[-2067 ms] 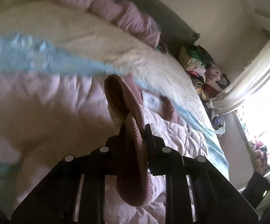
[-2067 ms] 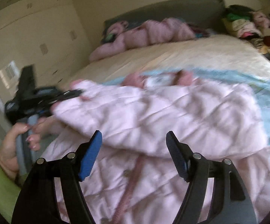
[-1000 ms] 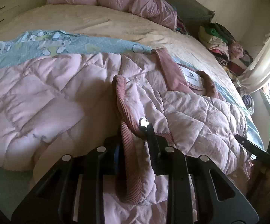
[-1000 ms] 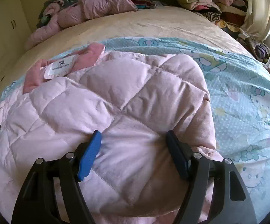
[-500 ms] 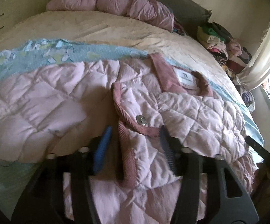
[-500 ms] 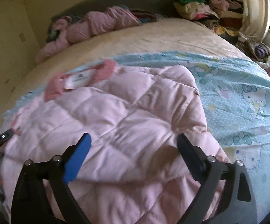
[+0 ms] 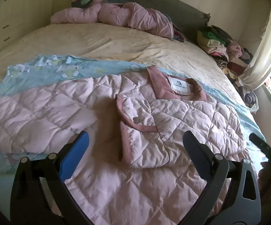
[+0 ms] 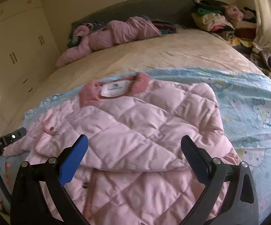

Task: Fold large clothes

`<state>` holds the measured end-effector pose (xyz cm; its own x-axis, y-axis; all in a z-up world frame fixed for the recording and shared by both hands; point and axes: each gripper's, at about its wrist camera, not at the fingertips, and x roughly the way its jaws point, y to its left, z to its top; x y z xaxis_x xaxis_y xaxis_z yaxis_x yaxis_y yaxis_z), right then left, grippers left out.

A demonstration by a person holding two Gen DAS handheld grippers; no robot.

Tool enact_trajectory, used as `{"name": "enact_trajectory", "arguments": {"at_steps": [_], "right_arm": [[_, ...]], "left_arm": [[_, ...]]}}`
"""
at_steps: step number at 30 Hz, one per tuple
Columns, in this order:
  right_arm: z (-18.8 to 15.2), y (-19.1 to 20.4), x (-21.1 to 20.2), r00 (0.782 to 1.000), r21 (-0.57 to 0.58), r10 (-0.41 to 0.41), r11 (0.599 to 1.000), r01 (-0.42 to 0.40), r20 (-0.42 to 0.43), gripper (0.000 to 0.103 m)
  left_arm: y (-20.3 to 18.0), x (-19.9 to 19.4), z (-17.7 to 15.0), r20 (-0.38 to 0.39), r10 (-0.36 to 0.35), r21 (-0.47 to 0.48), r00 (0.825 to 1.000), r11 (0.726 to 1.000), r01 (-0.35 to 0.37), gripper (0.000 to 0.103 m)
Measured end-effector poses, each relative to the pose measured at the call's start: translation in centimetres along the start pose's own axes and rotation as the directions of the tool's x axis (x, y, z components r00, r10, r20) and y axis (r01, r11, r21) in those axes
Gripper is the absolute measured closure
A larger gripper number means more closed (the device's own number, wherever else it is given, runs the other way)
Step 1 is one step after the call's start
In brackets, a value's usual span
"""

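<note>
Your left tongs (image 7: 135,146) and right tongs (image 8: 134,146) are both opening, nothing gripped, over the pink quilted jacket (image 7: 173,123) at frame centre.

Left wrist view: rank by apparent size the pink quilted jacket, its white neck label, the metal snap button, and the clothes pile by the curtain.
1. pink quilted jacket, fills the foreground
2. clothes pile, though it is farther off, so true size unsure
3. white neck label
4. metal snap button
</note>
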<state>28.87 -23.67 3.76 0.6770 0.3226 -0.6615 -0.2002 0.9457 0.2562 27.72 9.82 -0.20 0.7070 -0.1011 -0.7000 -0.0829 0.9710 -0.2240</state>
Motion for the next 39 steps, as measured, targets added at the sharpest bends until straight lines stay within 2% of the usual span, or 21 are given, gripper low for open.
{"name": "enact_trajectory", "arguments": {"at_steps": [5, 20, 39], "right_arm": [[0.5, 2.7, -1.0, 0.999, -0.031, 0.032, 0.999, -0.032, 0.013, 0.004], [0.9, 13.0, -2.7, 0.99, -0.155, 0.139, 0.979, -0.134, 0.025, 0.004], [-0.7, 26.4, -0.2, 0.959, -0.273, 0.278, 0.92, -0.282, -0.053, 0.004]], "left_arm": [[1.0, -1.4, -0.5, 0.018, 0.006, -0.016, 1.0, 1.0, -0.006, 0.009], [6.5, -6.2, -1.5, 0.082, 0.088, -0.053, 0.993, 0.995, -0.084, 0.009], [16.0, -9.1, -3.6, 0.085, 0.182, -0.164, 0.98, 0.972, -0.166, 0.009]]}}
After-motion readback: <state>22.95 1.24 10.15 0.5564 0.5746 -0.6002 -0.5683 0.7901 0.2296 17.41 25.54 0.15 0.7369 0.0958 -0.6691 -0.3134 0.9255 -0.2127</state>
